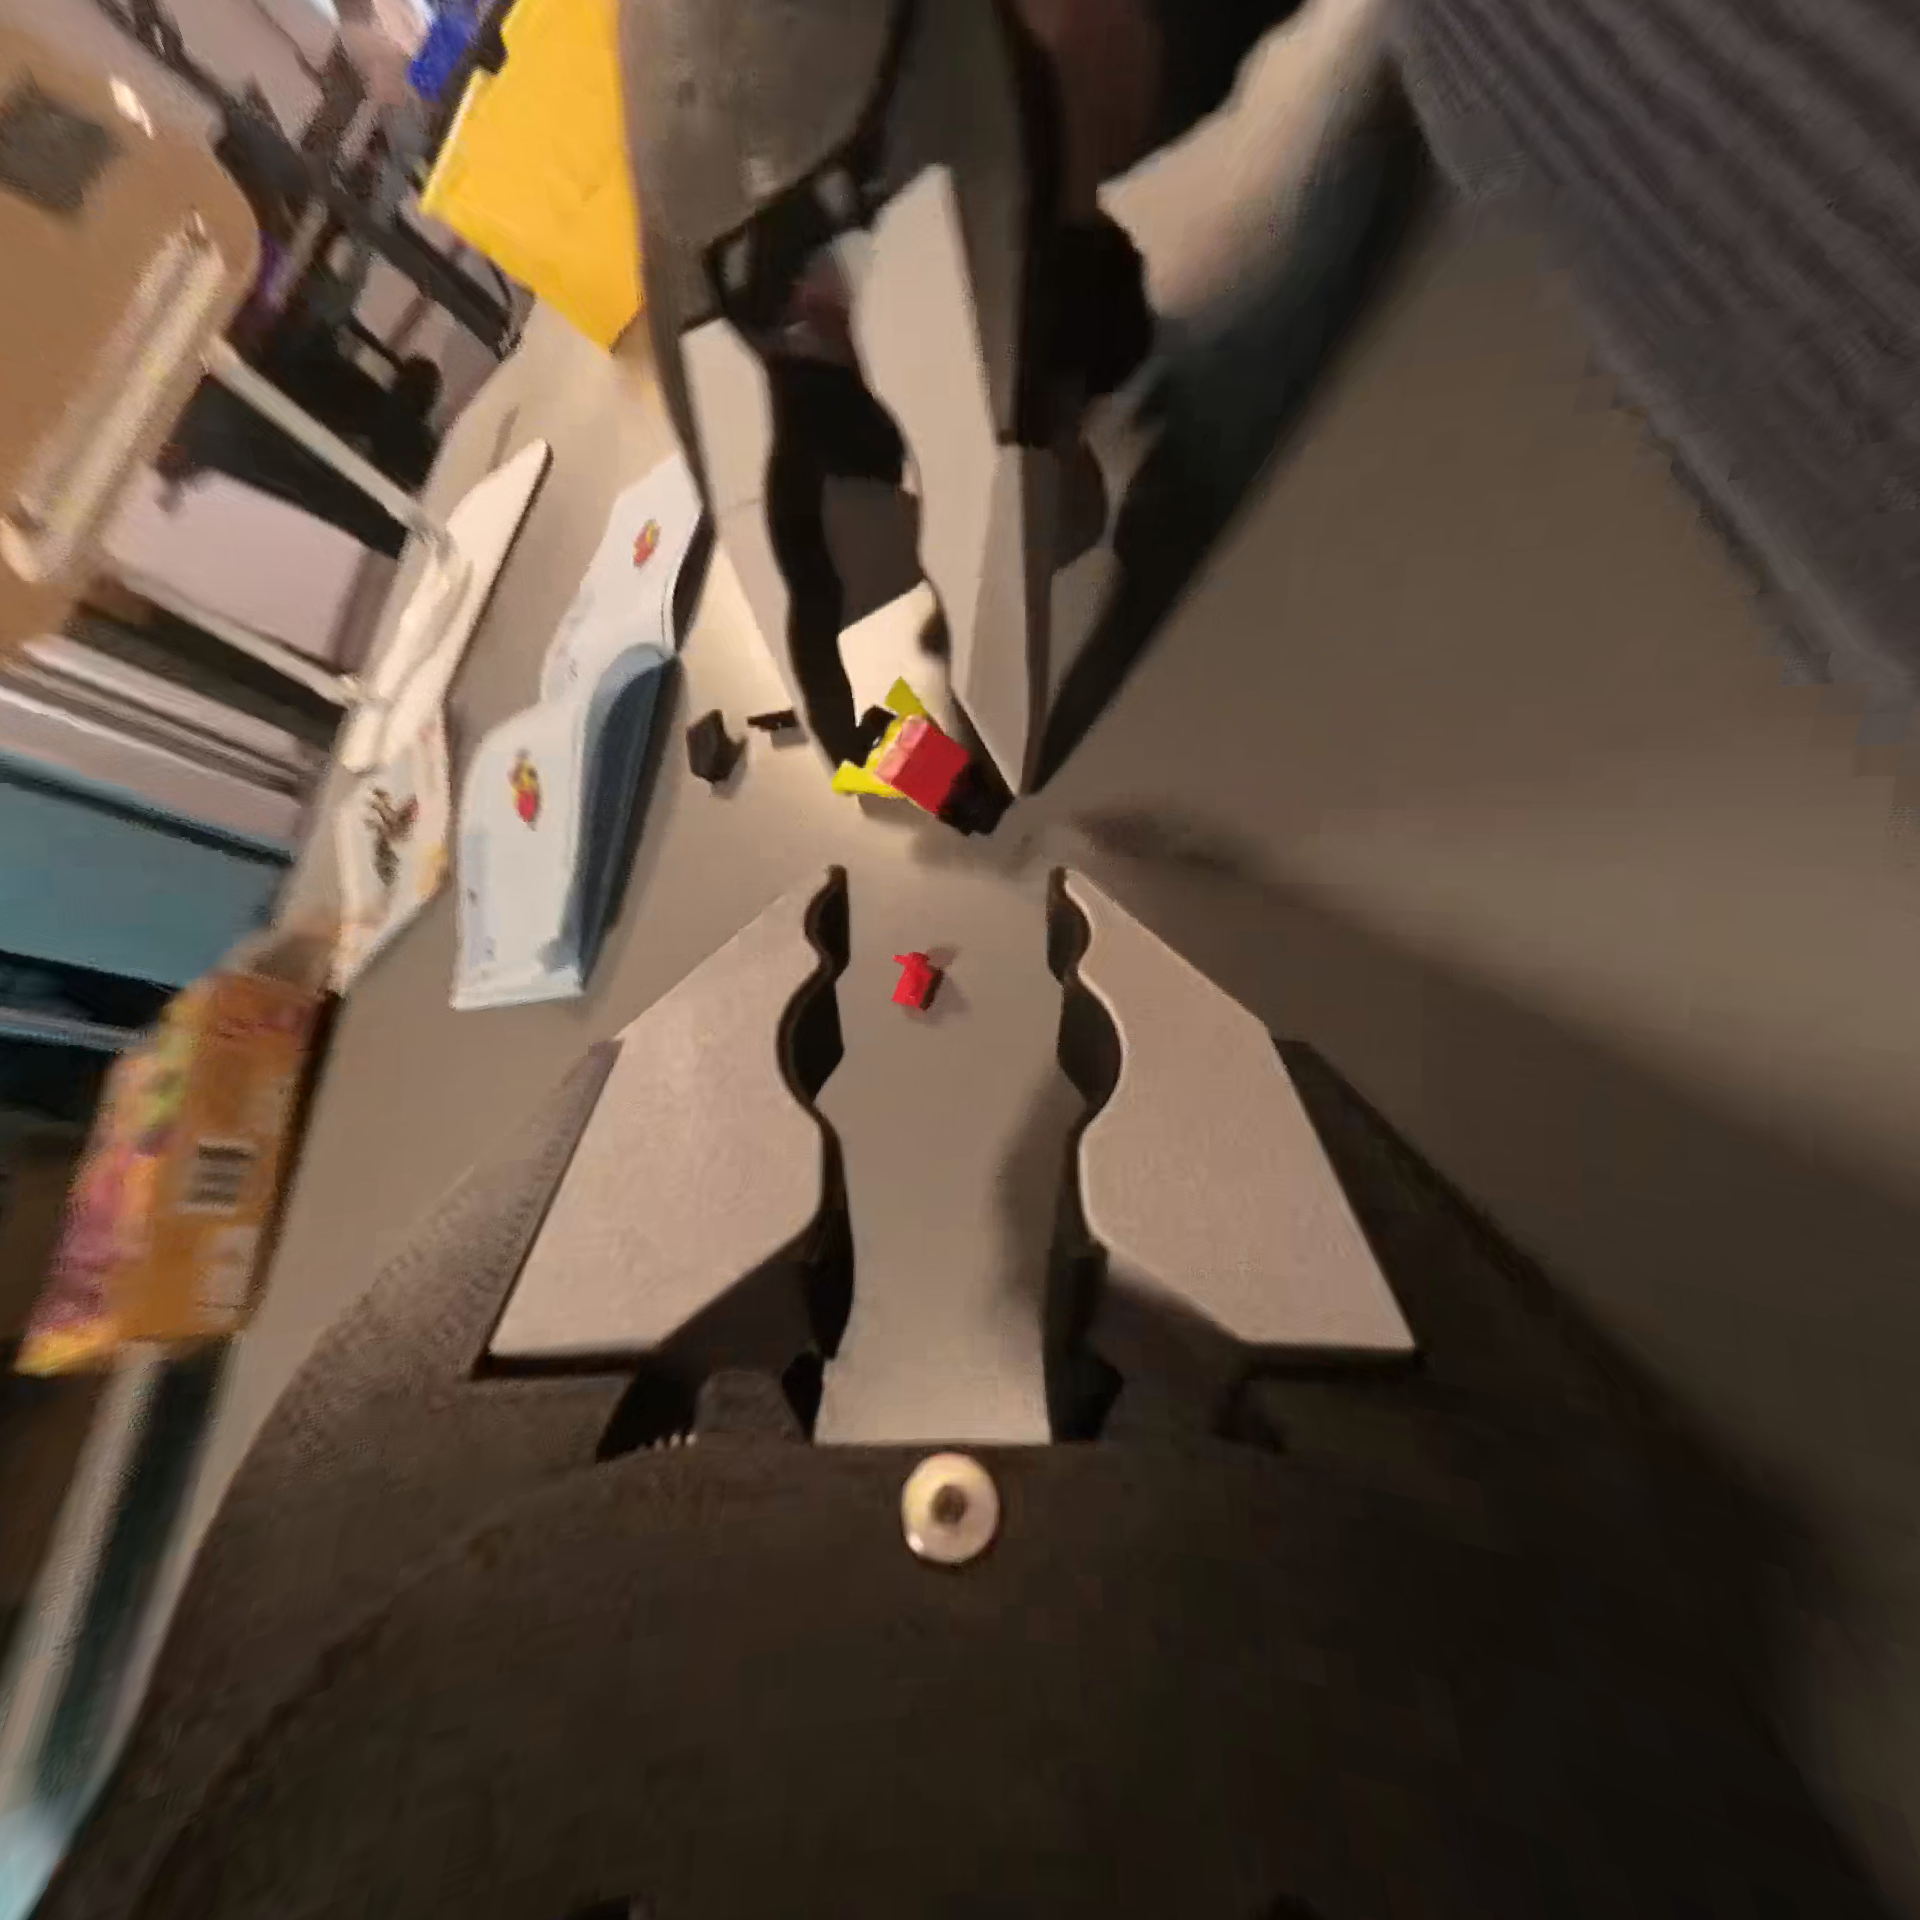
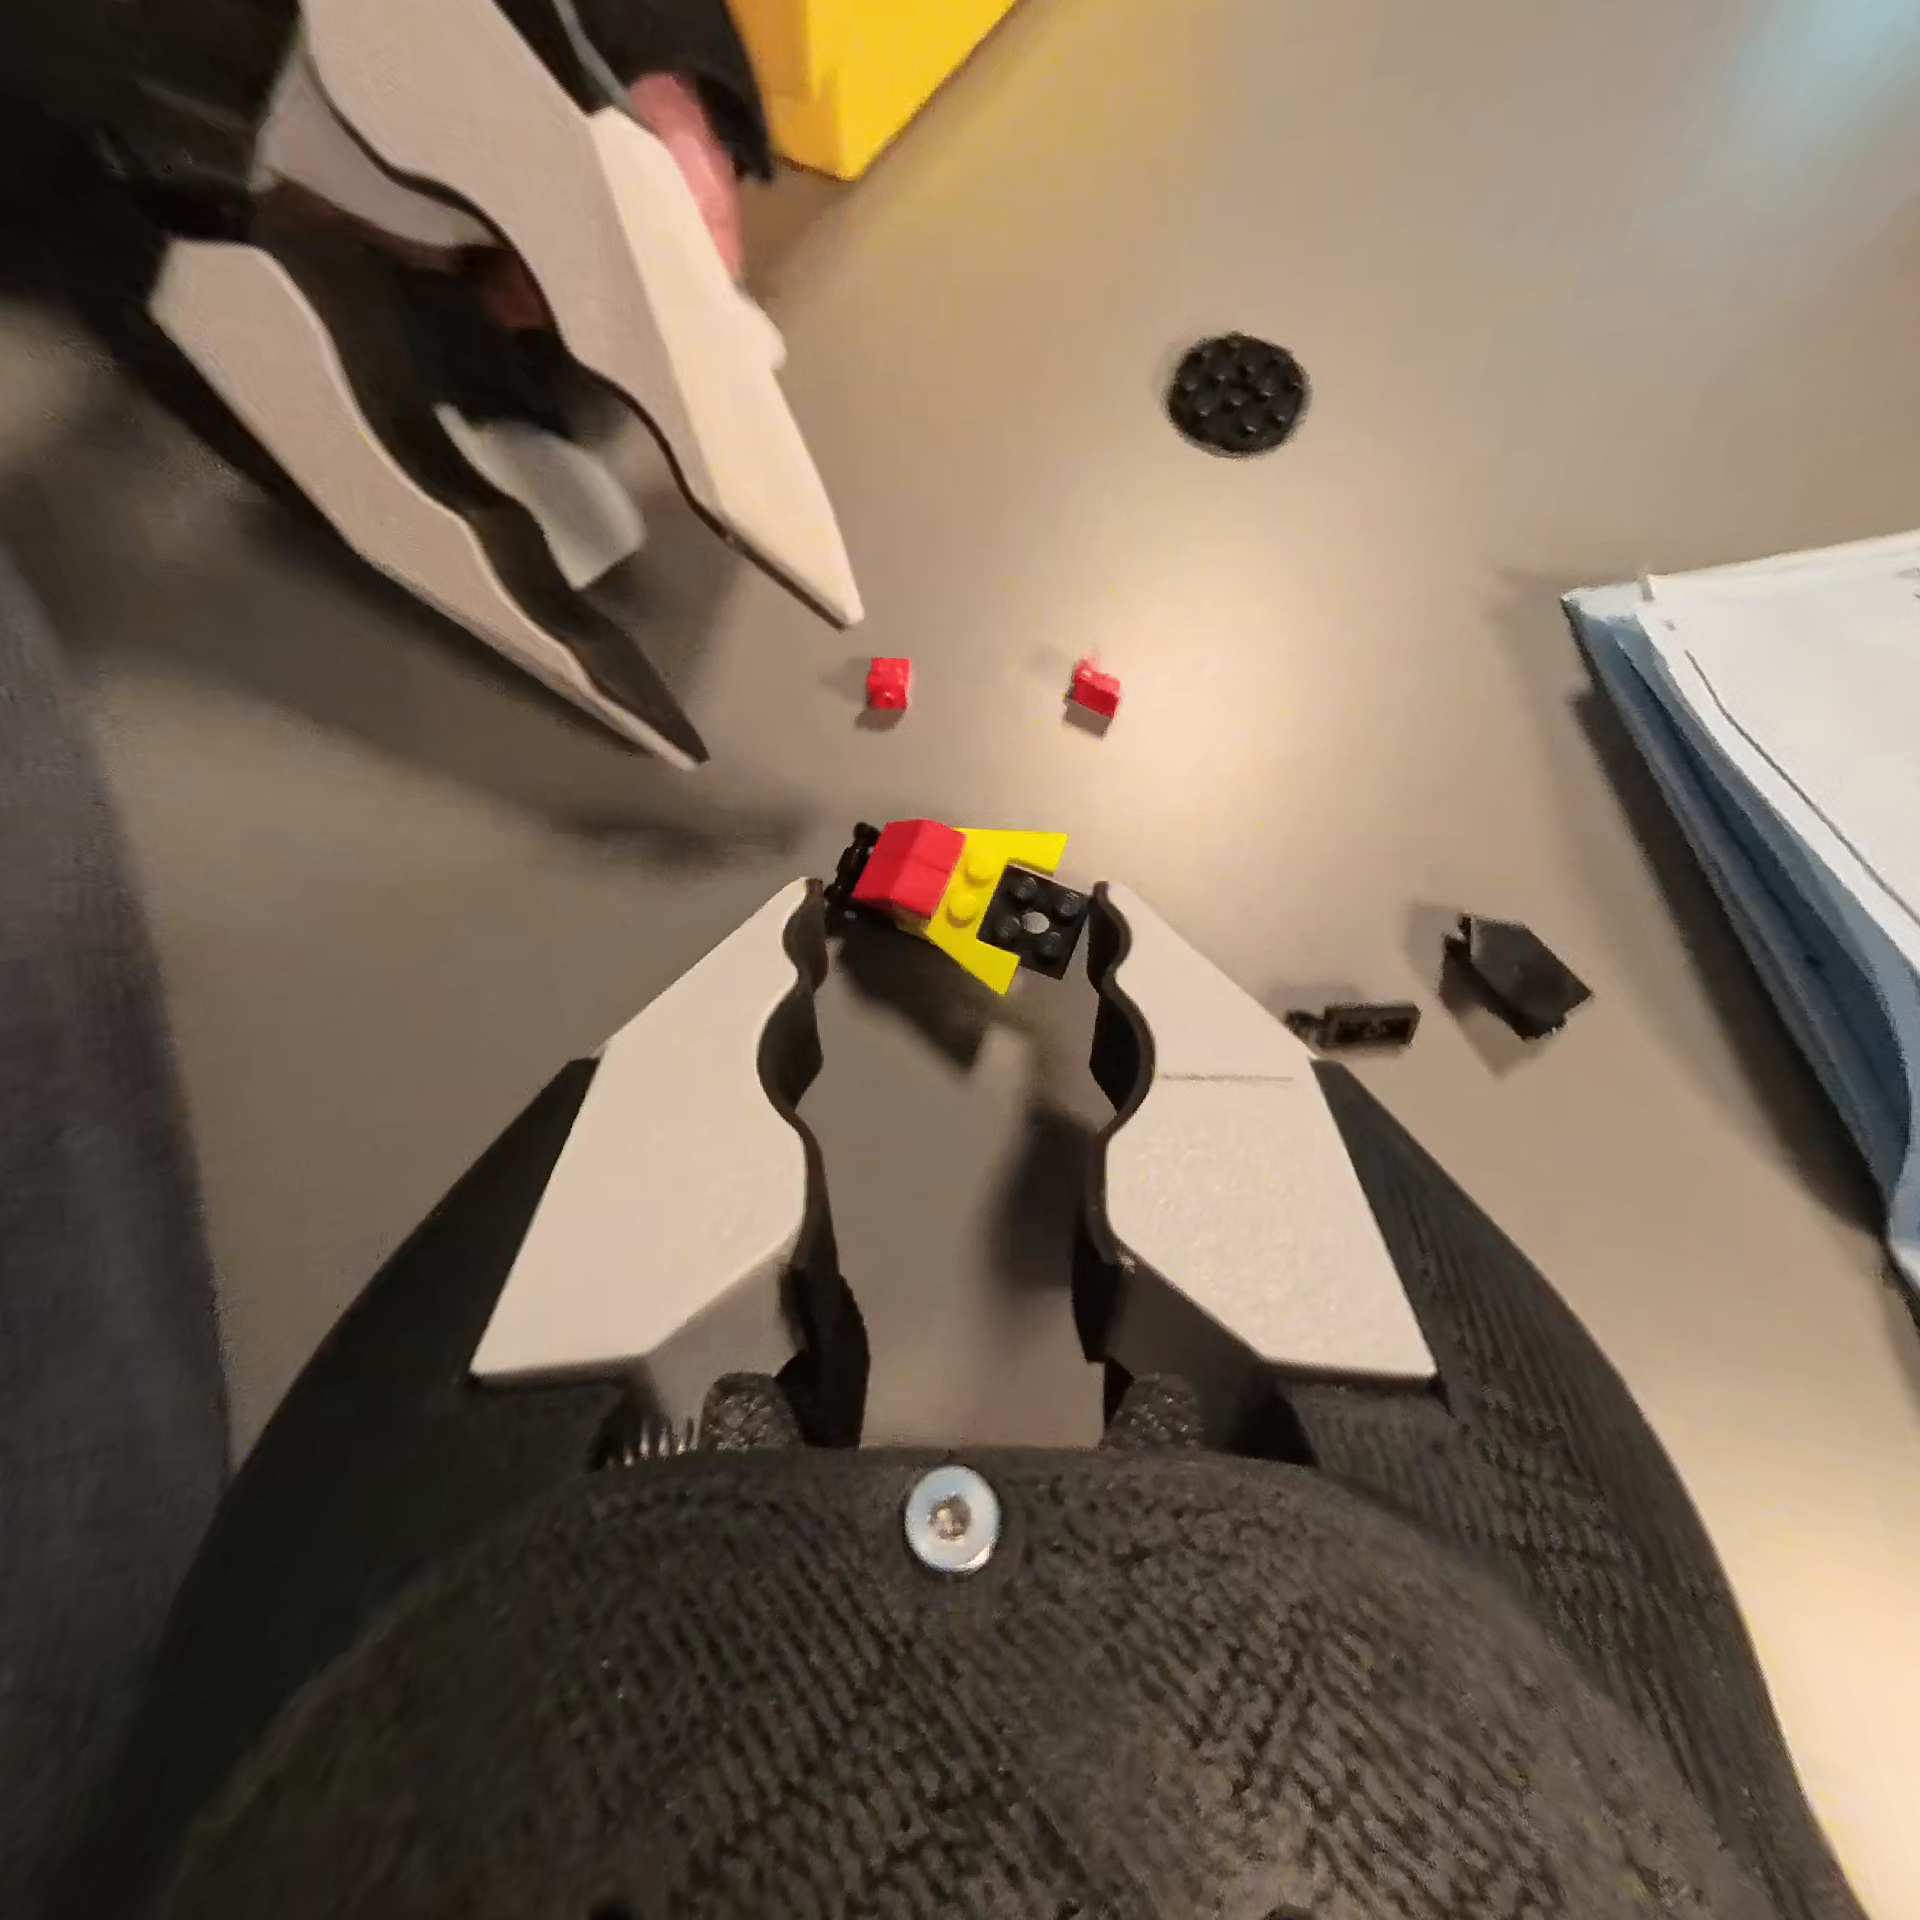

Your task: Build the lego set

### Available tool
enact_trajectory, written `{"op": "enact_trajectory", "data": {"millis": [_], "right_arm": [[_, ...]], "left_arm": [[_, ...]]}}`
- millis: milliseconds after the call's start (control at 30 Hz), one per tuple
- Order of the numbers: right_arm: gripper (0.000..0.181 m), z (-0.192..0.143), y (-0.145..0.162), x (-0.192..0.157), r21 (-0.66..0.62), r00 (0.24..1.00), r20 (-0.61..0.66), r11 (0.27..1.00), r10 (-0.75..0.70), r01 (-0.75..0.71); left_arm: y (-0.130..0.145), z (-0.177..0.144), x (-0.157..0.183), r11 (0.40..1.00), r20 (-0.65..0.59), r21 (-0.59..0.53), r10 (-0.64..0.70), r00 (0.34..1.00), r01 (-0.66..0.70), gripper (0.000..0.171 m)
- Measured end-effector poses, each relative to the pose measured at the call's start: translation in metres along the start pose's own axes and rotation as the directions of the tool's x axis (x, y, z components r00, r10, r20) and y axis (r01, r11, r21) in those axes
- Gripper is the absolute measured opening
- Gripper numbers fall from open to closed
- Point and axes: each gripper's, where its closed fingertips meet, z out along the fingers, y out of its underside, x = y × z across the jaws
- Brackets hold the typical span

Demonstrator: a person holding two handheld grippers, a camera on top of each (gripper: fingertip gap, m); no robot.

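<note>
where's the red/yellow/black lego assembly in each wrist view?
Left wrist view: lego assembly just above centre, at the right claw's tips.
Right wrist view: centre, between that claw's own fingertips.
Shared landmark: open instruction booklet.

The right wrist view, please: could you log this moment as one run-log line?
left gripper: open, near red piece | right gripper: open around red-yellow-black assembly | table: second red piece

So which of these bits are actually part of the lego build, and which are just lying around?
Part of the build:
- model, between the right gripper fingertips
- two red bricks
- round black plate
- black pieces
- booklet
- left gripper

Lying about:
- yellow box
- orange packet
</note>
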Motion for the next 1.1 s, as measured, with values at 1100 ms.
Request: {"op": "enact_trajectory", "data": {"millis": [1100], "right_arm": [[0.040,0.022,-0.026,-0.016,0.020,0.933,0.285,0.975,-0.219,0.223]], "left_arm": [[0.009,-0.035,-0.019,0.920,0.231,-0.146,0.389,0.891,-0.364,0.022]]}}
